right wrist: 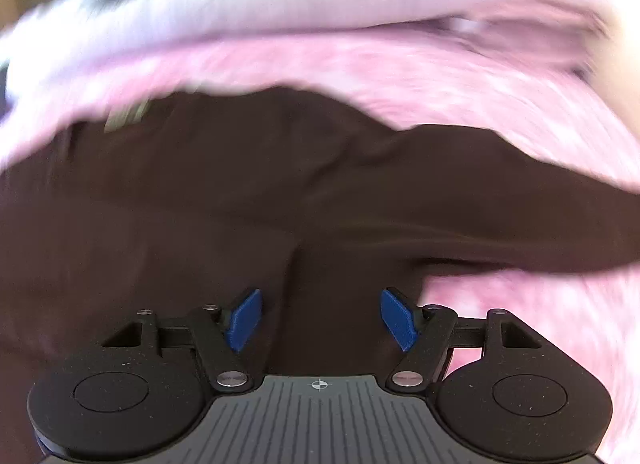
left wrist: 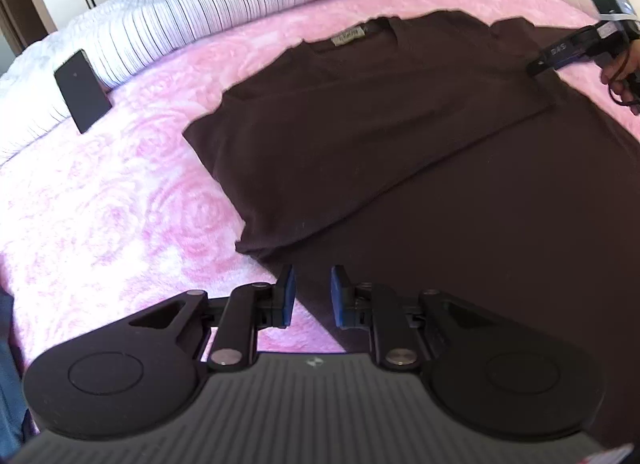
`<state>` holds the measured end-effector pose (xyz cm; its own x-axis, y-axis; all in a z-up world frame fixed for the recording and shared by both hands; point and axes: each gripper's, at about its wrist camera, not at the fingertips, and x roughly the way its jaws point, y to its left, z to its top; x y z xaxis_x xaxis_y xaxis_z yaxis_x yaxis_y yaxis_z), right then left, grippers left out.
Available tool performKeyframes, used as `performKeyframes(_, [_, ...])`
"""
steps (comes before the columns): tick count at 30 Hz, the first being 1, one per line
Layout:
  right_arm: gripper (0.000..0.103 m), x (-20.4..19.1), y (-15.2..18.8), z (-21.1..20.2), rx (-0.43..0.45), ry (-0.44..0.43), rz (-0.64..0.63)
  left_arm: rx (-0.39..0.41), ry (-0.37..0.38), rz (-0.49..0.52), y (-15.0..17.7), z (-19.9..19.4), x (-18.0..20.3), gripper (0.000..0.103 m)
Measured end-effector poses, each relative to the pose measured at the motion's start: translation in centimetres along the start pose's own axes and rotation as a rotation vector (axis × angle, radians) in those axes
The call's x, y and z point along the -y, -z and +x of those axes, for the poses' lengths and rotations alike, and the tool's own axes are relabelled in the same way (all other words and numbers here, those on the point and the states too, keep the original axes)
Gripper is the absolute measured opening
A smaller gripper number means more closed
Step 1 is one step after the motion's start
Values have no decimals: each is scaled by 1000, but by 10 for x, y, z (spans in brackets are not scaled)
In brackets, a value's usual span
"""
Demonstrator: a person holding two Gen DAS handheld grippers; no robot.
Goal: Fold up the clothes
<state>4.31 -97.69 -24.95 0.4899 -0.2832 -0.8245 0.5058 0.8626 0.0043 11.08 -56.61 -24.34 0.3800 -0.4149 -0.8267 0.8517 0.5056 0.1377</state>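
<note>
Dark brown, limp and light, the T-shirt (left wrist: 360, 112) likely drapes easily, best pinched at its hem corner; left gripper (left wrist: 312, 296) stands narrow and empty, right gripper (right wrist: 320, 320) wide, empty.

1. A small olive woven label (left wrist: 349, 37) is sewn inside the neckline of the dark brown shirt (left wrist: 400, 136), far ahead of the left gripper's (left wrist: 312, 296) jaws; its print is too small and blurred to read.
2. The side of the right gripper (left wrist: 538, 64), far ahead and to the right of those jaws, carries pale lettering (left wrist: 557, 51) that looks like "DAS"; the reading is uncertain.
3. In the right wrist view the same neck label (right wrist: 124, 114) appears only as a smeared pale patch ahead and left of the right gripper's jaws, unreadable.
</note>
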Motion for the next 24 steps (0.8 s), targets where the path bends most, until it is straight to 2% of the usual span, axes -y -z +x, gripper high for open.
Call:
performKeyframes(5, [69, 44, 10, -58, 55, -9, 187, 64, -1, 60, -24, -19, 14, 18])
performKeyframes(8, [69, 80, 22, -93, 72, 40, 324, 92, 8, 91, -37, -21, 24, 30])
performKeyframes(10, [69, 108, 28, -113, 84, 70, 405, 91, 7, 116, -43, -18, 34, 34])
performKeyframes(13, [69, 152, 31, -137, 136, 90, 473, 83, 9, 128, -54, -14, 53, 53])
performKeyframes(14, [69, 170, 31, -141, 154, 99, 495, 81, 6, 127, -59, -14, 61, 63])
performKeyframes(19, [69, 254, 25, -129, 207, 119, 617, 58, -35, 135, -94, -8, 106, 78])
performKeyframes(21, [69, 291, 18, -104, 224, 100, 672, 38, -70, 121, -108, -3, 127, 84])
performKeyframes(24, [69, 339, 14, -59, 217, 93, 719, -18, -97, 63, -128, 8, 164, 84])
